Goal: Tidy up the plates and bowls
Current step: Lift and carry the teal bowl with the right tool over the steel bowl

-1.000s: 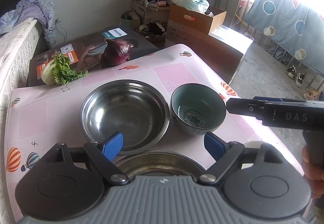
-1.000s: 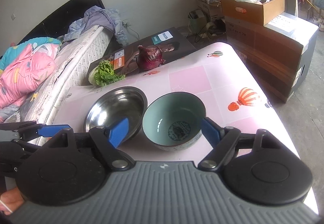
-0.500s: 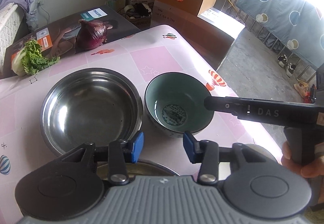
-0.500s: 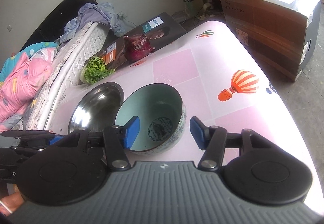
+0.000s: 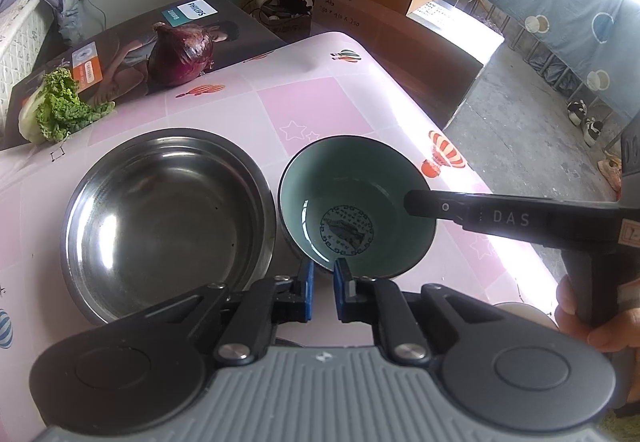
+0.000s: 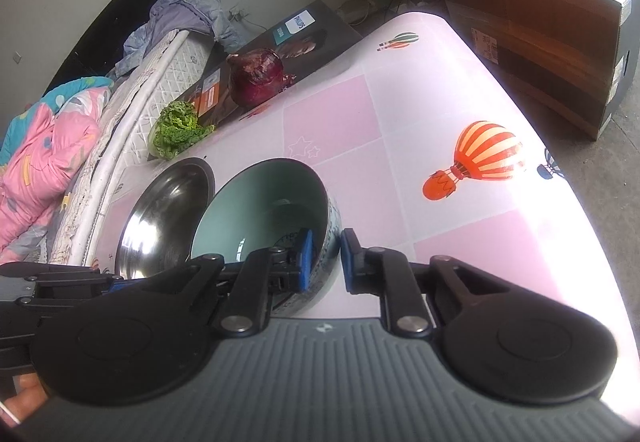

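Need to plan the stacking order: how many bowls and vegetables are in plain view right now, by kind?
steel bowl: 1
teal ceramic bowl: 1
red onion: 1
leafy green: 1
Total: 4 (2 bowls, 2 vegetables). Anything under the near edge of the views is too hidden to count.

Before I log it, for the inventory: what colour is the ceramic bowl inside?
Pale teal bowl; clearest in left wrist view.

our left gripper (image 5: 322,284) points down, its blue pads pinching a bowl rim. our right gripper (image 6: 324,262) pinches the rim too, one pad inside, one outside. our right hand (image 5: 592,318) holds its handle.
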Motion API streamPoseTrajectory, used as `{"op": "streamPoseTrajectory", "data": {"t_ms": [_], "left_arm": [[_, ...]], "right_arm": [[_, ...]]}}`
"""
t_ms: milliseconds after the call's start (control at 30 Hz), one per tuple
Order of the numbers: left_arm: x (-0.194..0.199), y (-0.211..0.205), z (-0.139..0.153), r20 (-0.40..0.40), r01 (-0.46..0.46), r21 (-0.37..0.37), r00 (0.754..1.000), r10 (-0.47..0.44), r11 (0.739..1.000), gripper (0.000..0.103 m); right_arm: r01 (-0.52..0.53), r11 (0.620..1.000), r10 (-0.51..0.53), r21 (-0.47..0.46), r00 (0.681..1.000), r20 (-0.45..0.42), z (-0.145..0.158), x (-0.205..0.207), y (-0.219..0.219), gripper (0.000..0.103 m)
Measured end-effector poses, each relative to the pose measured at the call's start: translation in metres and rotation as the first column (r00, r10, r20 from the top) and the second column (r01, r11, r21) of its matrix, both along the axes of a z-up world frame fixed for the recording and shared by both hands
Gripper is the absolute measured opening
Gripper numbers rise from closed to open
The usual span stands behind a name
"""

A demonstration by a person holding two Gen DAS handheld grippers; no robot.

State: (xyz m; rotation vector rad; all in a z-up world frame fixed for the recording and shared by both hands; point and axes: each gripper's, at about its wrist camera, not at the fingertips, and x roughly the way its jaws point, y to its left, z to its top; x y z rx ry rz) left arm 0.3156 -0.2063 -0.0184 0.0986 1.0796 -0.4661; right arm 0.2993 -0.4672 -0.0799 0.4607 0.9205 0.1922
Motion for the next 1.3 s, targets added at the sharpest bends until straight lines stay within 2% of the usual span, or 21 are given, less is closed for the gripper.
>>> {"op": "streamPoseTrajectory", "data": {"t_ms": [200,333,667,900,1167,1300], "left_arm": [[0.000,-0.004,0.000,-0.016,-0.002,-0.023,1.000,0.002,1.000,0.012],[0.003,-0.005,-0.002,-0.016,-0.028,-0.034,0.999,0.027,0.999,0.021],[0.018,-0.022,-0.013,-0.041,-0.039,0.010,0.998,0.039,0.999,0.020],[0.026,-0.032,-0.023,-0.051,-0.055,0.052,0.997,0.058,0.997,0.016],[0.016,-0.024,-0.021,-0.091,-0.032,0.033,0.995,0.035,0.999,0.016],[0.021,-0.028,-0.024,-0.103,-0.034,0.046,0.994,0.039,0.998,0.016]], "right_arm": [[-0.027,0.999,0.027,-0.030,1.000,-0.003,0.003,-0.003,-0.001,0.014],[-0.024,0.999,0.024,-0.034,1.000,-0.014,0.004,-0.007,-0.008,0.013],[-0.034,0.998,0.032,-0.055,0.999,-0.034,0.005,-0.018,-0.017,0.013],[-0.004,1.000,0.004,0.001,0.999,-0.044,0.000,-0.017,-0.024,0.014],[-0.020,1.000,0.020,-0.005,0.999,-0.049,0.001,-0.020,-0.023,0.013],[-0.020,1.000,0.021,0.006,0.998,-0.065,-0.001,-0.018,-0.023,0.015]]}}
